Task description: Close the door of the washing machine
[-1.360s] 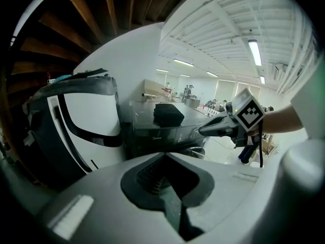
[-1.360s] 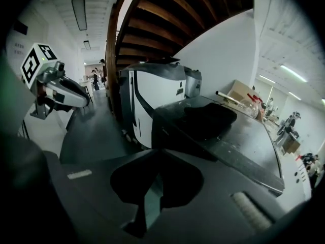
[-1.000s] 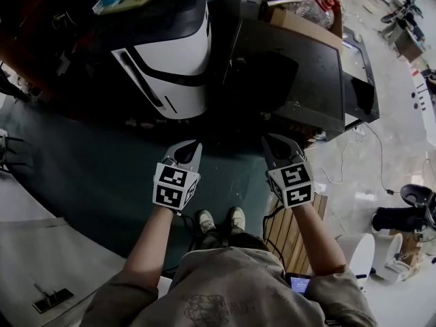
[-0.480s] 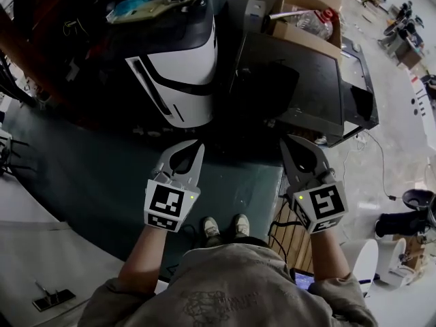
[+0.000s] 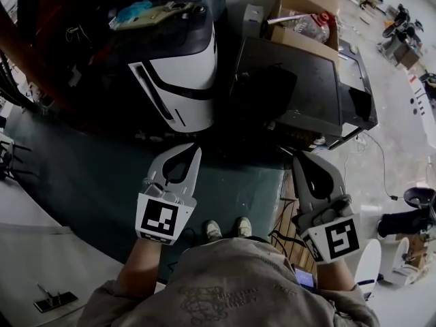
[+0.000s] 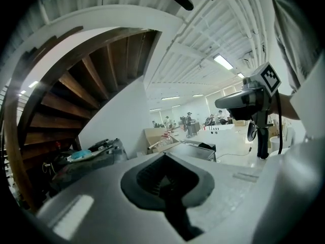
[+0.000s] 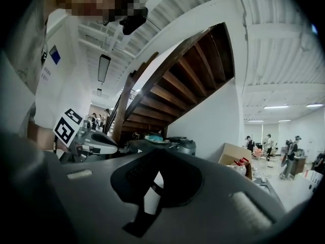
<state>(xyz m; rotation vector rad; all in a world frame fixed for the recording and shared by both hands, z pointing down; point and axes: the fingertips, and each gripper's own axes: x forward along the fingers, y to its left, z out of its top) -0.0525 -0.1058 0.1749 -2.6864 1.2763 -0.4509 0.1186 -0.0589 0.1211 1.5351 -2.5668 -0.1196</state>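
Note:
The white and black washing machine [image 5: 182, 73] stands at the top middle of the head view, with clutter on its lid; its door cannot be made out from above. My left gripper [image 5: 195, 148] hangs shut and empty over the green floor mat [image 5: 88, 176], short of the machine's front. My right gripper [image 5: 298, 157] is shut and empty too, held in front of the dark cabinet [image 5: 300, 80] beside the machine. Both point roughly level towards the machines and touch nothing. The right gripper view shows the left gripper [image 7: 94, 144] at its left.
A cardboard box [image 5: 303, 9] with a clear plastic jug [image 5: 310, 22] sits behind the dark cabinet. A wooden staircase [image 6: 86, 80] rises over the machine. A wooden slat panel [image 5: 289, 230] and cables [image 5: 361, 176] lie on the floor at right. My feet [image 5: 225, 229] stand on the mat's edge.
Both grippers have risen towards the head camera, looking larger and lower in the frame, and the right one has drifted to the right. Both stay shut and empty.

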